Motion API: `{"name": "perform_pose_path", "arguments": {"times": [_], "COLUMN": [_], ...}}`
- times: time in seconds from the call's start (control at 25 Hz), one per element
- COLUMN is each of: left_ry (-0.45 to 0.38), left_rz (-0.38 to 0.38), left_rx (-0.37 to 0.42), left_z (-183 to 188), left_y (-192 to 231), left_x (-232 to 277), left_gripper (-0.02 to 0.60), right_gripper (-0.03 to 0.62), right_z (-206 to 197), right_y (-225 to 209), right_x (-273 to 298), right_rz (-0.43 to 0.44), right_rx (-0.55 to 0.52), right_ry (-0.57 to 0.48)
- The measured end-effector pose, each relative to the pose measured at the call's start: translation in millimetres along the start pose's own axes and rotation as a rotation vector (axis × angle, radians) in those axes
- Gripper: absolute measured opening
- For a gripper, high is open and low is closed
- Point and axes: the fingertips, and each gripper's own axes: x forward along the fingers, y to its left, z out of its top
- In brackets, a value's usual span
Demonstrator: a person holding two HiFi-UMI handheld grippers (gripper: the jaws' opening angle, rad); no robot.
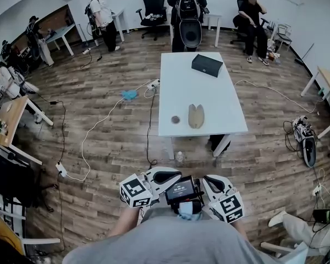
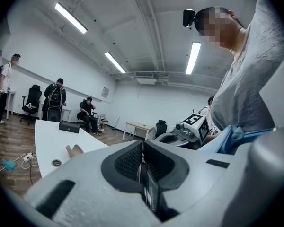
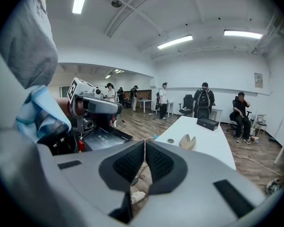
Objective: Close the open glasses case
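Note:
The beige glasses case (image 1: 196, 116) lies open on the white table (image 1: 209, 98), its two halves spread apart. It also shows as the glasses case (image 2: 75, 150) in the left gripper view and the glasses case (image 3: 187, 141) in the right gripper view. Both grippers are held close to the person's chest, well short of the table. My left gripper (image 1: 166, 175) (image 2: 143, 162) is shut with nothing between its pads. My right gripper (image 1: 210, 182) (image 3: 145, 161) is likewise shut and empty.
A small round object (image 1: 176, 119) lies just left of the case, and a black box (image 1: 207, 65) sits at the table's far end. A bottle (image 1: 179, 157) stands on the floor by the table's near edge. Cables cross the wooden floor; several people and office chairs are farther off.

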Motion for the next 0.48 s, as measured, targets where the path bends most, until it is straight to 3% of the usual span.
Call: {"name": "perform_pose_path", "arguments": {"times": [0.48], "left_ry": [0.007], "left_rz": [-0.055], "left_rx": [-0.015], "left_z": [13.3], "left_y": [93.7], "left_x": [25.2], "left_gripper": [0.02], "right_gripper": [0.031], "right_z": [31.1], "right_y": [-58.2], "right_x": [75.9], "right_rz": [-0.03], "right_rx": [0.013], "right_ry": [0.013]}}
